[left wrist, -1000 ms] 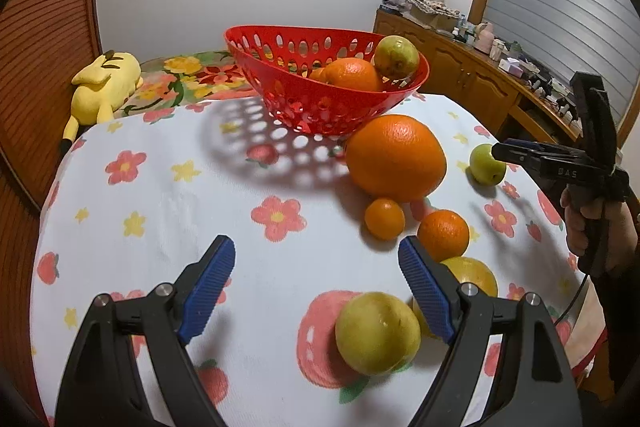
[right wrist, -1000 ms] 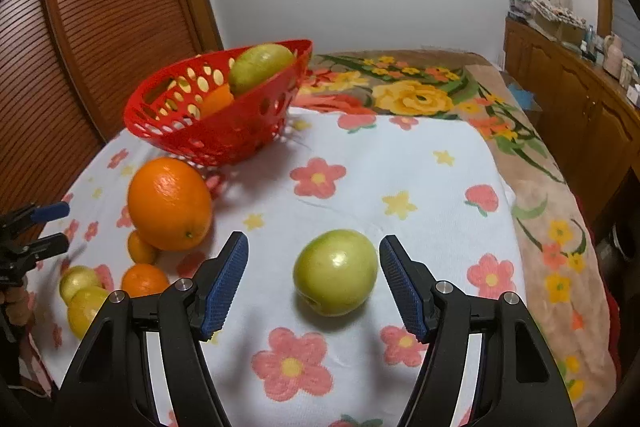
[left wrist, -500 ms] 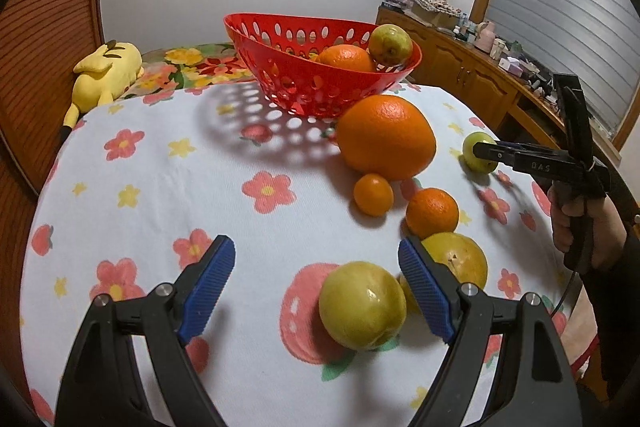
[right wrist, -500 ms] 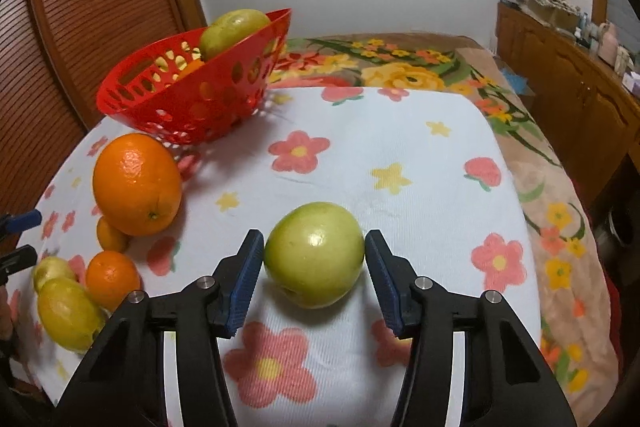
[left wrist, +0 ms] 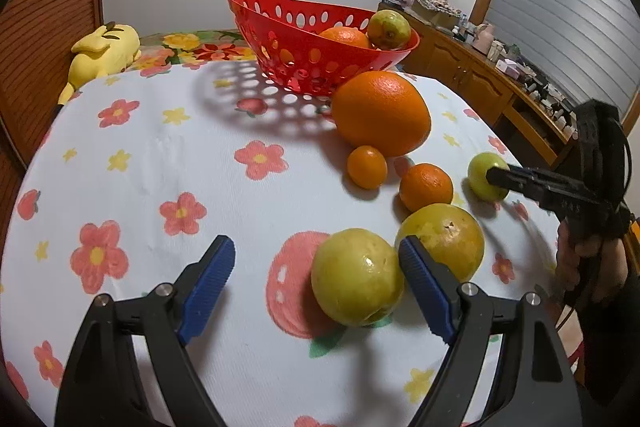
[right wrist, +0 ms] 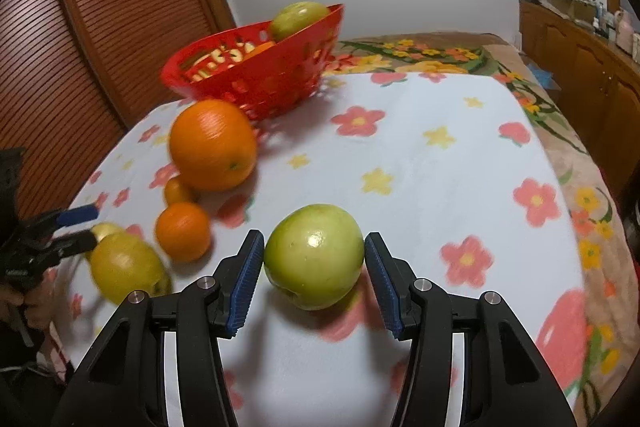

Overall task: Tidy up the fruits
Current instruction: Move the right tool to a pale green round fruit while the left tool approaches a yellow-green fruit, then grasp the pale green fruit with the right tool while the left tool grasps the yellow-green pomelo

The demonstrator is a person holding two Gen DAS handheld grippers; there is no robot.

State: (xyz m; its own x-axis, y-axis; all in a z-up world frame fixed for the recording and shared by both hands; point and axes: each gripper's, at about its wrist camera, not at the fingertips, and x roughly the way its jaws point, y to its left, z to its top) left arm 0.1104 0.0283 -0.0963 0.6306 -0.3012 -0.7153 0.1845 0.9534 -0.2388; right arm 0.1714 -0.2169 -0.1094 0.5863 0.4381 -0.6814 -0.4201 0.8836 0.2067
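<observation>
A red perforated basket (left wrist: 312, 55) (right wrist: 256, 79) holds an orange (left wrist: 344, 37) and a green apple (left wrist: 389, 29). On the flowered cloth lie a big orange (left wrist: 380, 113) (right wrist: 212, 145), two small oranges (left wrist: 367, 167) (left wrist: 426, 187), and two yellow-green fruits (left wrist: 356, 277) (left wrist: 444, 241). My left gripper (left wrist: 316, 279) is open; its right pad touches the nearer yellow-green fruit. My right gripper (right wrist: 314, 279) is shut on a green apple (right wrist: 314, 255) (left wrist: 486, 175), which appears slightly lifted.
A yellow plush toy (left wrist: 102, 53) lies at the table's far left edge. Wooden cabinets with clutter (left wrist: 500, 67) stand behind the right side. A louvred wooden door (right wrist: 100, 27) is left of the basket. A flowered bedspread (right wrist: 420, 55) lies beyond the table.
My right gripper has closed from wide open onto the green apple and raised it a little. My left gripper has moved forward and right, bringing the yellow-green fruit between its fingers.
</observation>
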